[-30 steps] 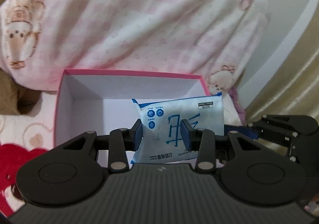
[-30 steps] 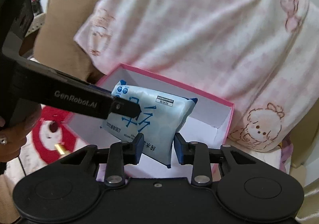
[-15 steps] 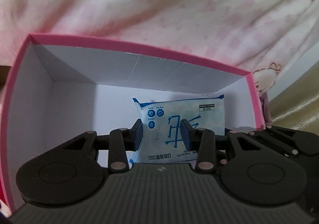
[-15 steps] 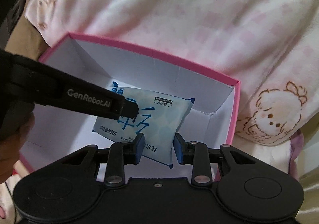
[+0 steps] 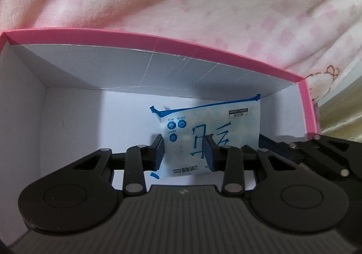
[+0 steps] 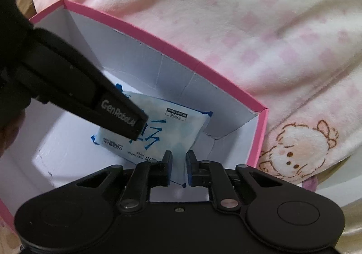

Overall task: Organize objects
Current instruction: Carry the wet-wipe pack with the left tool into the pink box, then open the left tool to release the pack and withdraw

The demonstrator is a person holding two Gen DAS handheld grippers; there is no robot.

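Both my grippers pinch one wipes packet (image 5: 210,134): left gripper (image 5: 184,152) across its middle, right gripper (image 6: 178,168) on a corner, jaws just tightened. Packet hangs low inside the pink box (image 5: 158,41), two grips keeping the soft pack level for setting down.

A pink-and-cream checked blanket (image 6: 260,34) with cartoon animal prints fills the far side; shiny gold fabric (image 5: 341,116) lies at right.
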